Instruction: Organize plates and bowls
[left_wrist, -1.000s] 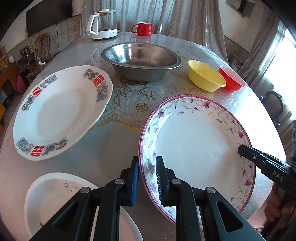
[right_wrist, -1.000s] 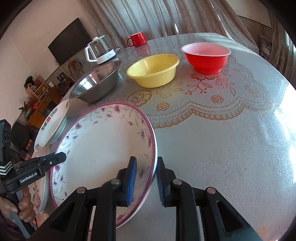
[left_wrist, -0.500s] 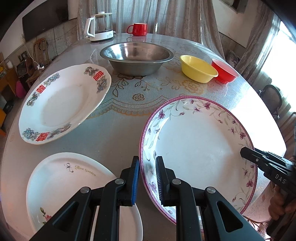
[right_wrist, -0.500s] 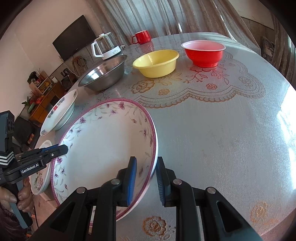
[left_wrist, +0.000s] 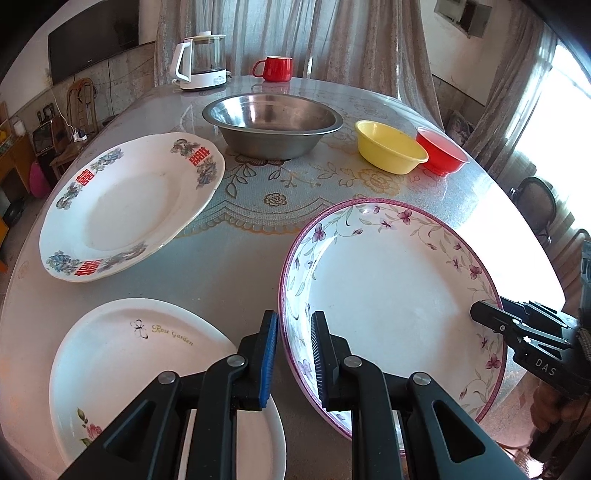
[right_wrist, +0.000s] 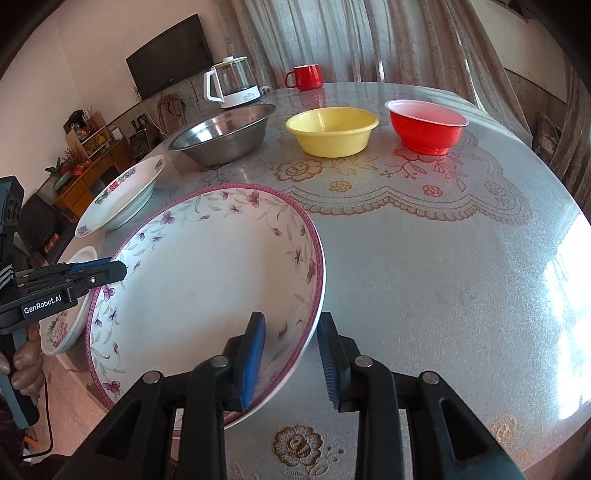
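A: Left wrist view: the left gripper (left_wrist: 293, 349) clamps the purple-rimmed plate's (left_wrist: 388, 295) near rim; a white plate (left_wrist: 122, 354) lies just left

B: Right wrist view: the right gripper (right_wrist: 291, 356) has just been opening, pads astride the rim, not pressing. Likely setting down; next, withdraw clear

Non-task items: 1 kettle, 1 mug, room fixtures.
A white electric kettle (left_wrist: 201, 61) with a clear body stands at the far edge of the round tabletop (left_wrist: 236, 273); a red mug (left_wrist: 274, 68) stands just beside it, handle toward the kettle. The tabletop carries a translucent cover with gold floral lace patterning (right_wrist: 417, 192). Sheer curtains (left_wrist: 332, 40) hang behind the tabletop. A dark flat television (right_wrist: 170, 55) is mounted on the wall. A wooden cabinet (right_wrist: 88, 162) with small clutter stands below it.
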